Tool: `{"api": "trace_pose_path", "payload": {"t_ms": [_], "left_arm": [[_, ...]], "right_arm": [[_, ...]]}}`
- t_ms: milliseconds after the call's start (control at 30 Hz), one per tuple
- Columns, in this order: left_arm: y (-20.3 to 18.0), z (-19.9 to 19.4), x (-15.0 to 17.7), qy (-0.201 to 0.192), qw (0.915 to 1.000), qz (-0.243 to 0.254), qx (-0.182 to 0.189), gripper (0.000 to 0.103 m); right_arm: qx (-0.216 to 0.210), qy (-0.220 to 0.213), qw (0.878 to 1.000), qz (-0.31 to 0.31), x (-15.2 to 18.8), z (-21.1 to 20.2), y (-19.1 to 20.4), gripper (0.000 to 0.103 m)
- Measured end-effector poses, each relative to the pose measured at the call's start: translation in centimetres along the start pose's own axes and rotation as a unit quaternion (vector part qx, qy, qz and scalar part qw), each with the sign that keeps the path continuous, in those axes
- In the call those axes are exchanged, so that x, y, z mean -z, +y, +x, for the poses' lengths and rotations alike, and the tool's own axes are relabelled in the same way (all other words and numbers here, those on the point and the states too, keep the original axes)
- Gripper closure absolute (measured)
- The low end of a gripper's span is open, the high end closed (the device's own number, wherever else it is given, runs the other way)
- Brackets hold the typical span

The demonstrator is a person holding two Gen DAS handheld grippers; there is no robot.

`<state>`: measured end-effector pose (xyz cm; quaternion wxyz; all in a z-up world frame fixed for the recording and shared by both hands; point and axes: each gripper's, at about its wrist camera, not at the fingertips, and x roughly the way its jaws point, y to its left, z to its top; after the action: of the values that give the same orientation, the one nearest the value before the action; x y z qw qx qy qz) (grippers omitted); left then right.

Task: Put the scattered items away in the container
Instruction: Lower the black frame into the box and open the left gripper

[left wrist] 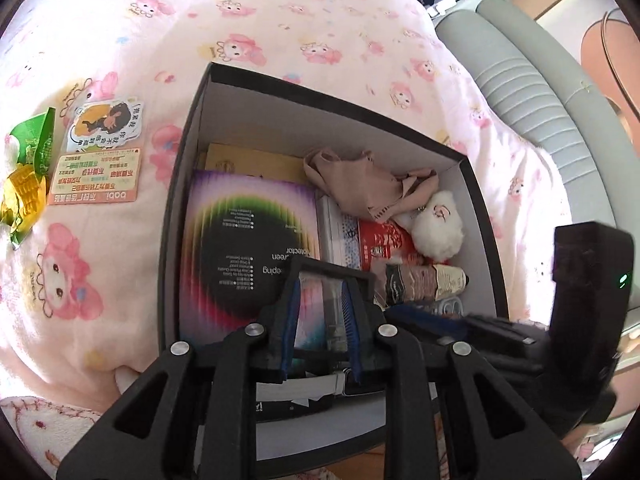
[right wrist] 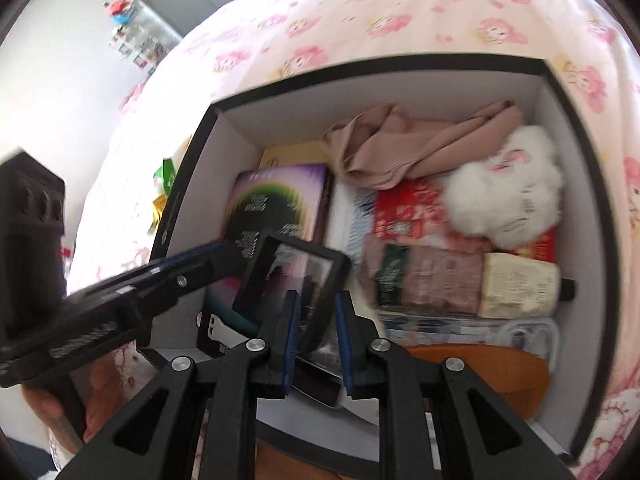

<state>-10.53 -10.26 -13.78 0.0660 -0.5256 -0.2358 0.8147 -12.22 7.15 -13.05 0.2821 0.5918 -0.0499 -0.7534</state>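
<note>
A black box with white inner walls [left wrist: 170,240] [right wrist: 360,96] lies open on the pink cartoon-print bedspread [left wrist: 280,20]. In it are a purple screen-protector box [left wrist: 248,232], a tan cloth [right wrist: 400,148], a white plush [right wrist: 508,196], a red packet and a pink bottle [right wrist: 440,280]. Over the box's near end both grippers are shut on one black-framed glossy case [left wrist: 320,312] [right wrist: 296,272]. My left gripper [left wrist: 322,284] [right wrist: 228,256] holds one edge. My right gripper [right wrist: 317,308] [left wrist: 440,322] holds the other.
Loose on the bedspread left of the box lie a cartoon sticker card [left wrist: 104,124], an orange printed card [left wrist: 96,176], and green and gold wrappers [left wrist: 28,172]. A grey padded bed edge [left wrist: 540,120] runs at the right. A hand [right wrist: 100,392] holds the left tool.
</note>
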Motion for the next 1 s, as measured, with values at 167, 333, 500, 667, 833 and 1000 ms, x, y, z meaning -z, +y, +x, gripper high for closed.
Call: {"api": "trace_pose_path", "payload": {"t_ms": [167, 333, 500, 667, 833, 1000], "left_arm": [[0.6, -0.2, -0.3, 0.002, 0.9998, -0.013, 0.014, 0.082], [0.2, -0.1, -0.2, 0.007, 0.9994, -0.003, 0.033, 0.082], [-1.6, 1.5, -0.1, 0.046, 0.995, 0.024, 0.085, 0.08], [-3.3, 3.9, 0.2, 0.086, 0.9936, 0.05, 0.053, 0.08], [-2.3, 3.5, 0.4, 0.073, 0.9969, 0.023, -0.017, 0.08], [-0.8, 1.5, 0.3, 0.035, 0.9983, -0.015, -0.044, 0.08]], "right_arm": [[-0.073, 0.027, 0.997, 0.011, -0.5, 2.7, 0.8, 0.088], [-0.015, -0.009, 1.0, 0.011, -0.3, 0.4, 0.3, 0.088], [0.041, -0.054, 0.997, 0.025, 0.4, -3.0, -1.5, 0.088], [0.071, -0.062, 0.995, 0.021, 0.0, -3.1, -2.3, 0.088], [0.056, -0.044, 0.997, 0.029, 0.4, -2.7, -2.6, 0.087], [0.057, -0.031, 0.998, 0.025, 0.4, -1.6, -1.8, 0.087]]}}
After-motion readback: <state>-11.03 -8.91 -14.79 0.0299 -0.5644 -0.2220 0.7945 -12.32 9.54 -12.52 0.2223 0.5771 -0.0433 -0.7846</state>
